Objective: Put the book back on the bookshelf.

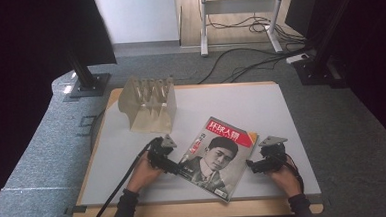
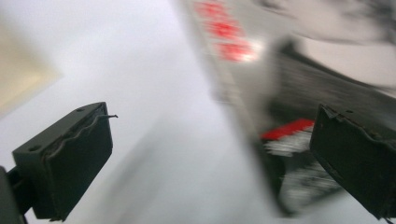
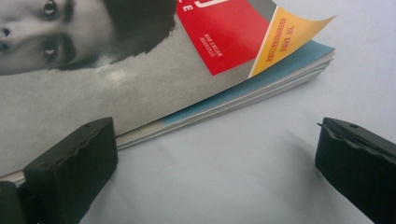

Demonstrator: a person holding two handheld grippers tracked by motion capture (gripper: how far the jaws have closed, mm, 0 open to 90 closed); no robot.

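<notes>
A magazine [image 1: 216, 157] lies face up and skewed on the grey surface [image 1: 261, 102], a person's two hand-held tools flanking it as if to take it by both edges. Left of the magazine and farther back, well apart from it, stands a beige slotted file rack [image 1: 148, 105], its dividers upright, seemingly the place where such reading matter belongs. At the magazine's left edge, the left tool [image 1: 175, 168] reaches in low, its jaws spread wide; the blurred left gripper view shows the cover's margin running between the two pads [image 2: 74, 163] with nothing pinched. The magazine's top right corner curls up off the pages beneath, a ready lip for a grasp, by the look of it. Just to the right of the magazine, the right tool [image 1: 252, 166] points at that loose edge, jaws fully apart; in the right gripper view one pad [image 3: 74, 163] sits beside the page stack and the other over bare surface, neither pressing on anything.
</notes>
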